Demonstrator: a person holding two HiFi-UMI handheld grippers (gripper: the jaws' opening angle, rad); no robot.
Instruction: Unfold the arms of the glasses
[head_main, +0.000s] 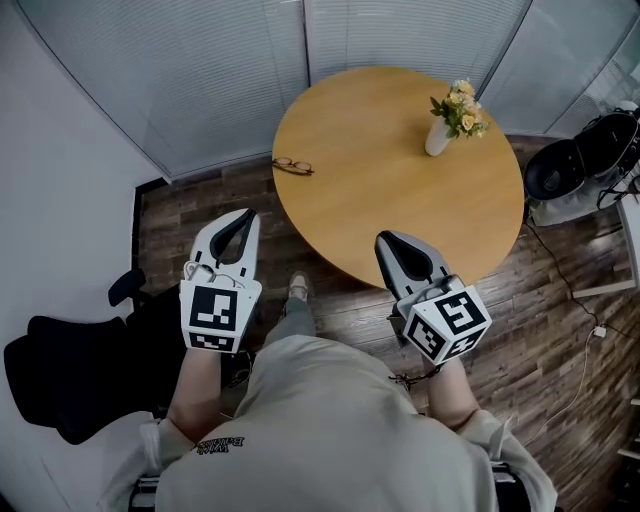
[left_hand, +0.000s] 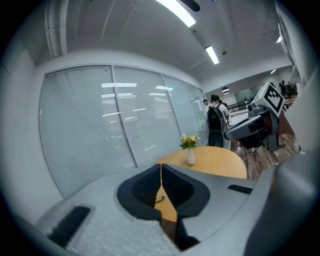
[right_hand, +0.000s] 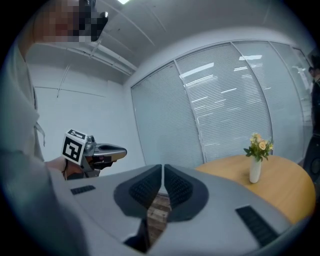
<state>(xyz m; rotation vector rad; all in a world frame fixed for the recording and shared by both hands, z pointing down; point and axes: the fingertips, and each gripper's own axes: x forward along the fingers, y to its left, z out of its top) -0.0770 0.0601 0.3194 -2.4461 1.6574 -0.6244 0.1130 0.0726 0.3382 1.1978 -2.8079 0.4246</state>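
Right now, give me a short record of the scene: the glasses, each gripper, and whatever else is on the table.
glasses: lying on the round table near its left edge, touched by nothing; too small to tell if the arms are folded
left gripper: jaws together, empty, short of the table
right gripper: jaws together, empty, by the table's near edge
vase of flowers: upright, far right part of the table

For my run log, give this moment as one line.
glasses: on table near left edge, untouched | left gripper: shut, empty | right gripper: shut, empty | stage: not started
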